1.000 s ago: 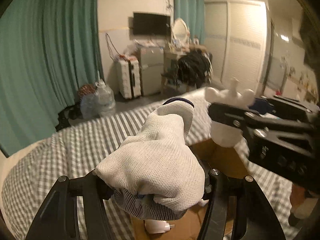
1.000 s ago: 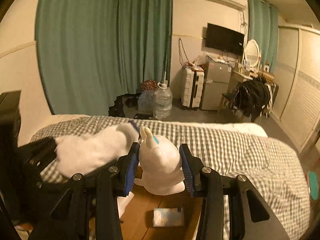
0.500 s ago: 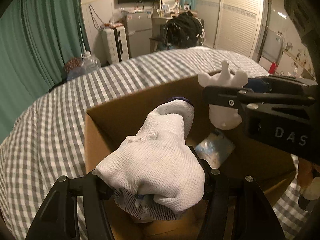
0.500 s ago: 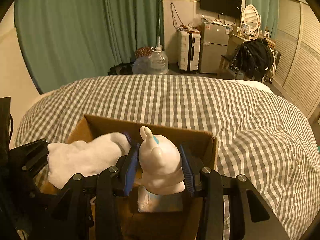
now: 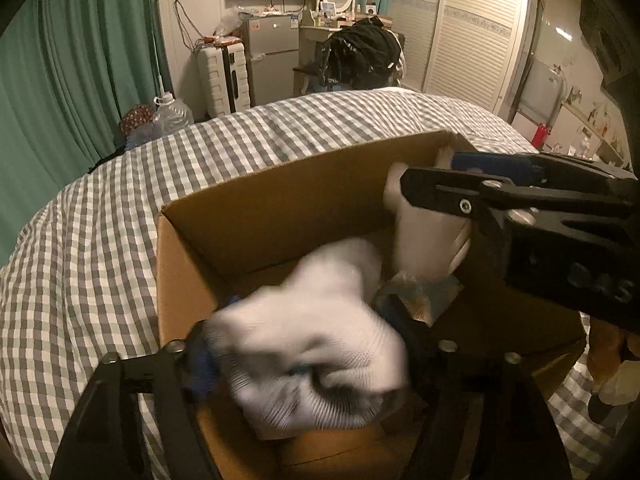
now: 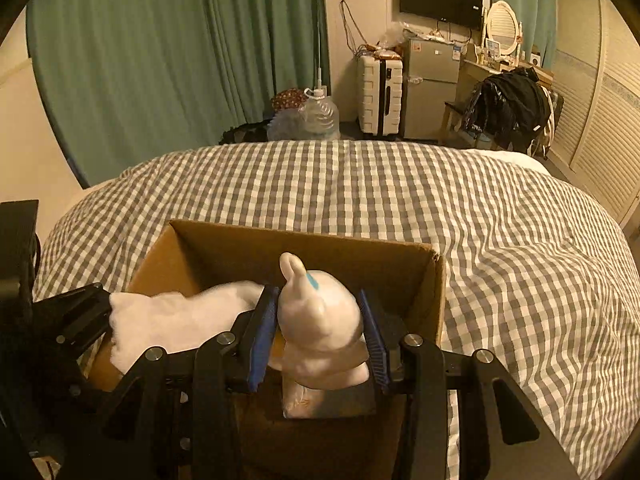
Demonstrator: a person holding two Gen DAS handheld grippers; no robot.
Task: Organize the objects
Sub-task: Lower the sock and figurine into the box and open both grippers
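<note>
An open cardboard box (image 5: 276,196) (image 6: 304,240) sits on the checked bedspread. My left gripper (image 5: 308,356) is low in the box with a white knit glove (image 5: 316,356) between its fingers; the glove is blurred and the fingers look spread, so the hold is unclear. The glove also shows in the right wrist view (image 6: 172,324). My right gripper (image 6: 318,332) is shut on a white rabbit-shaped figure (image 6: 320,320) with a blue mark, inside the box at its right side. The figure also shows in the left wrist view (image 5: 424,236). A clear packet (image 6: 328,398) lies on the box floor below the figure.
The grey-and-white checked bedspread (image 6: 500,240) surrounds the box. Beyond the bed are green curtains (image 6: 180,60), a water jug (image 6: 320,118), a white suitcase (image 6: 380,96), a small fridge (image 6: 430,88) and a chair with dark clothes (image 6: 508,108).
Both grippers have dropped from above the bed down into the cardboard box. The glove now looks blurred and looser between the left fingers. The right gripper still holds the figure.
</note>
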